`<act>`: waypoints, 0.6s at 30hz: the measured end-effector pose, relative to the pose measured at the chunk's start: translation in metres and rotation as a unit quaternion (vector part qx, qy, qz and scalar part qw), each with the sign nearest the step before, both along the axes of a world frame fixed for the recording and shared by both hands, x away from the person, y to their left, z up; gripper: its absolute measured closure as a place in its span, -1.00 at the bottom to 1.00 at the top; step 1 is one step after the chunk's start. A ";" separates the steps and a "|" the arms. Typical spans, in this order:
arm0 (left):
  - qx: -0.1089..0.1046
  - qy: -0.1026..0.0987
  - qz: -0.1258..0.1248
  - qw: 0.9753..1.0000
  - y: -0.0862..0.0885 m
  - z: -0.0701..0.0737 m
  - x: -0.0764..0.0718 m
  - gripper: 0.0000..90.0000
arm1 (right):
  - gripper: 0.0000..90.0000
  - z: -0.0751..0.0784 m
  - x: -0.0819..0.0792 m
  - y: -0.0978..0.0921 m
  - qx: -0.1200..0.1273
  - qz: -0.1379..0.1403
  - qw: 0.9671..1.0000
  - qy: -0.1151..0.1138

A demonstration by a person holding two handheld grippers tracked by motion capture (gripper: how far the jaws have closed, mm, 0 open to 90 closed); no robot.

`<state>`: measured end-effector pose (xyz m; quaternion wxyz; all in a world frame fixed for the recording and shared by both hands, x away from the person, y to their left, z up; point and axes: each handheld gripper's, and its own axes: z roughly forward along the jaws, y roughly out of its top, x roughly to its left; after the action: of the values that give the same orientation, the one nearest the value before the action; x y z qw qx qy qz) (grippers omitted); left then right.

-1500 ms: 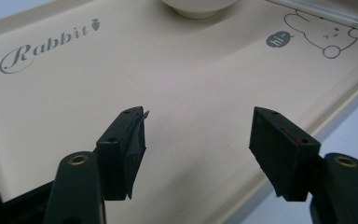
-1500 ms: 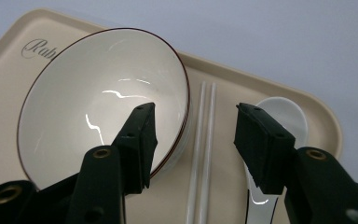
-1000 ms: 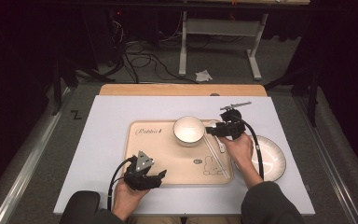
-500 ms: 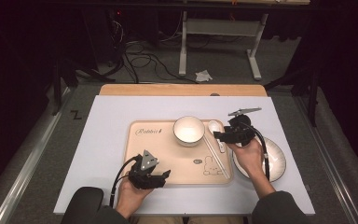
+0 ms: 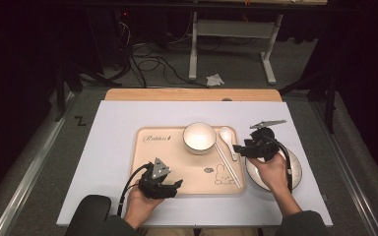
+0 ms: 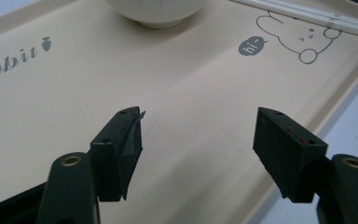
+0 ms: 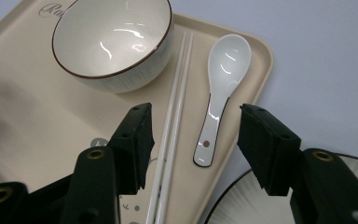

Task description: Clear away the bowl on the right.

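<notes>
Spoon (image 7: 219, 98) beside tray (image 7: 261, 60) edge

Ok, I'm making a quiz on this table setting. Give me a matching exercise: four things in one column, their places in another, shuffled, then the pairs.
1. white ceramic bowl
2. white ceramic spoon
3. white ribbed plate
4. pair of white chopsticks

A. on the table, right of the beige tray
B. beside the rabbit drawing
C. tray's far edge, middle
D. tray's far right corner

1-C, 2-D, 3-A, 4-B
</notes>
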<state>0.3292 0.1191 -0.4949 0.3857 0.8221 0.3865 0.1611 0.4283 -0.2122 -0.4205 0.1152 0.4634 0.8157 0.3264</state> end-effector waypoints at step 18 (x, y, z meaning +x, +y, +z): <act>0.002 0.002 -0.003 1.000 -0.001 -0.001 0.001 -0.26 | 0.05 0.001 -0.026 -0.022 0.017 0.010 1.000 0.002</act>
<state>0.3299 0.1178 -0.4956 0.3840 0.8243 0.3842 0.1594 0.4024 -0.2339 -0.4198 0.1029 0.4579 0.8148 0.3404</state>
